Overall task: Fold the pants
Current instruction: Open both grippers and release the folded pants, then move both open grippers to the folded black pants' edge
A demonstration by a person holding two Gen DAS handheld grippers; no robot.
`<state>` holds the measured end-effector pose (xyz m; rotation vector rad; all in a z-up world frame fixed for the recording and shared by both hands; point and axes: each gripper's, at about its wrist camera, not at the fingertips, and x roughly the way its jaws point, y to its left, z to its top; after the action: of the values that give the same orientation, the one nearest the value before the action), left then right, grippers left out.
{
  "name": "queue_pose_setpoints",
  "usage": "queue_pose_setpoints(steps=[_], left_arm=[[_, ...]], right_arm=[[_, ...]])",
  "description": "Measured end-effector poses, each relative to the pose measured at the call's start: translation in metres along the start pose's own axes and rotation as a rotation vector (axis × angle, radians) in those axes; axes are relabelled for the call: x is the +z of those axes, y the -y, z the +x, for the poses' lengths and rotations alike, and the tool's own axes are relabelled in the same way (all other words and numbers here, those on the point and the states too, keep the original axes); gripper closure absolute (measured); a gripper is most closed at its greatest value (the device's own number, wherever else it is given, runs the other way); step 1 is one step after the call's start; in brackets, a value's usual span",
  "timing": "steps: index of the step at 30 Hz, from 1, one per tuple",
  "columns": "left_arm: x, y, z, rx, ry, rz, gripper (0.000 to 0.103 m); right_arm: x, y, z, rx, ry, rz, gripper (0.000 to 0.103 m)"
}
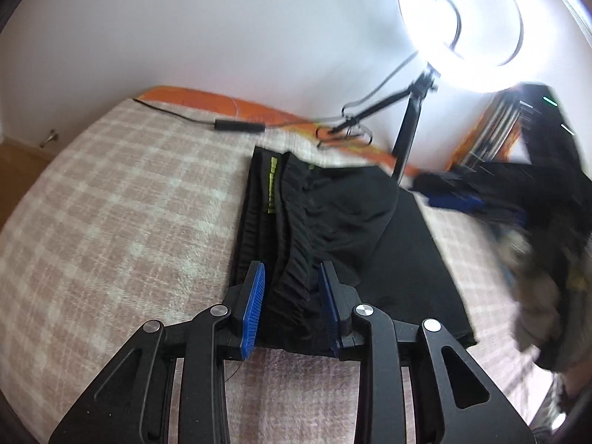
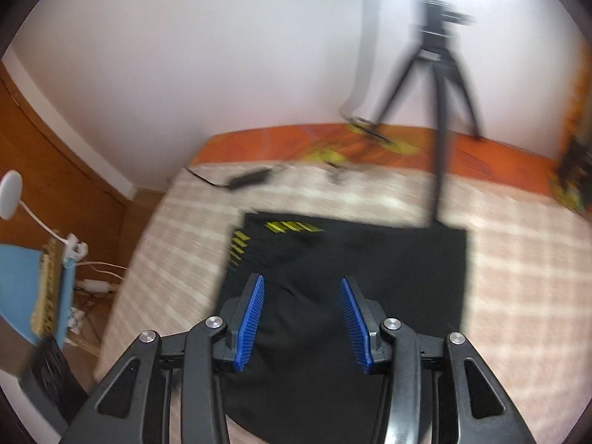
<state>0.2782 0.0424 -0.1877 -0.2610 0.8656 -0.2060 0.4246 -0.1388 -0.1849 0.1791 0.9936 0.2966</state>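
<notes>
Pants bunched under both angled-down grippers: left gripper narrowly parted, waistband between pads, not pinched; right gripper wider, nothing gripped.

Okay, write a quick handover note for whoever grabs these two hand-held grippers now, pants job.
Left hand-held gripper: jaws apart, straddling the bunched waistband, pads not pressing.
Right hand-held gripper: jaws open over the black cloth, nothing gripped.
Black pants: lying on the checked blanket, already folded into a compact rectangle; waistband with yellow-green lettering on the left side, top layer there still rumpled.
Ring-light tripod stands right behind the pants.
Left: probably smooth the rumpled layer and square the edges.
</notes>
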Motion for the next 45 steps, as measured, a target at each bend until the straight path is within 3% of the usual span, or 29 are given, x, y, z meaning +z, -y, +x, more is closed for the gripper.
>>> queue_pose_setpoints(steps=[3,6,7,14,18,26,32,42,45], left_arm=[[-0.003,0.000,0.012,0.074,-0.034,0.030,0.075],[-0.001,-0.012,0.019,0.116,-0.043,0.012,0.069],[0.001,-0.015,0.019,0.128,-0.042,0.010,0.063],[0.005,-0.025,-0.005,0.139,0.002,-0.060,0.063],[0.025,-0.015,-0.026,0.108,0.043,-0.032,0.066],[0.078,0.000,0.018,-0.023,-0.044,0.083,0.066],[0.105,0.024,0.060,0.025,-0.035,0.281,0.066],[0.103,0.020,0.109,0.100,-0.103,0.329,0.066],[0.100,0.021,0.113,0.115,-0.098,0.339,0.071]], right_arm=[[-0.030,0.025,-0.015,-0.051,0.000,0.018,0.057],[-0.062,0.045,-0.025,-0.074,-0.008,0.044,0.057],[-0.074,0.049,-0.026,-0.085,-0.017,0.048,0.057],[-0.125,0.039,-0.020,-0.142,-0.078,-0.066,0.060],[-0.130,0.036,-0.022,-0.178,-0.083,-0.128,0.062],[-0.133,0.034,-0.036,-0.167,-0.025,-0.139,0.062],[-0.139,0.045,-0.038,-0.152,-0.003,-0.098,0.064],[-0.141,0.054,-0.029,-0.107,-0.009,-0.076,0.065],[-0.141,0.056,-0.026,-0.104,-0.013,-0.070,0.065]])
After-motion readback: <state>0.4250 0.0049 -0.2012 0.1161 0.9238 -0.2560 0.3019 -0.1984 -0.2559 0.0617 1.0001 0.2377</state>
